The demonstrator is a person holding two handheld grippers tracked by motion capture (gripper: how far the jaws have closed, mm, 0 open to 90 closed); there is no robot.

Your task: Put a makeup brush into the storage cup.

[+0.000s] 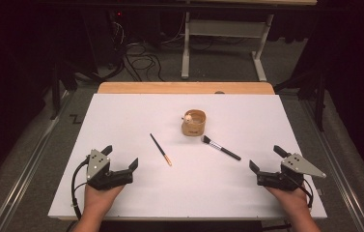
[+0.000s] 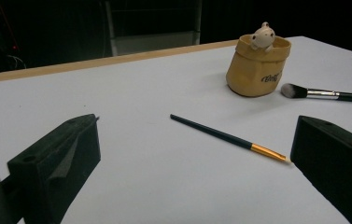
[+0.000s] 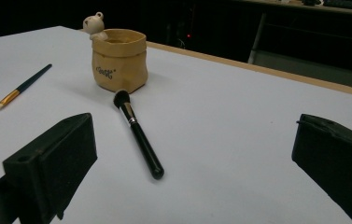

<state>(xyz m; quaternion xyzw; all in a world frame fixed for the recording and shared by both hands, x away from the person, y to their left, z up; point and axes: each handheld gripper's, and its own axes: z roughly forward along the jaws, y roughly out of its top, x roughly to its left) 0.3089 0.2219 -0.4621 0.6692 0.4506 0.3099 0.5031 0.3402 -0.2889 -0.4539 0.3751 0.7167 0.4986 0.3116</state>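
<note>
With both the left gripper (image 1: 120, 157) and right gripper (image 1: 266, 158) spread wide and empty, we should straddle the thin brush (image 1: 161, 149) and the black brush (image 1: 220, 147) lying apart before the tan pot (image 1: 194, 123), gripping mid-handle.

A short dark line of lettering stood on the side of the tan bag-shaped holder (image 3: 119, 60), left of centre in the right gripper view. It was too small and blurred to read. No other text could be made out.

Dark lab: floor cables (image 1: 141, 60), white worktable (image 1: 121, 116).
</note>
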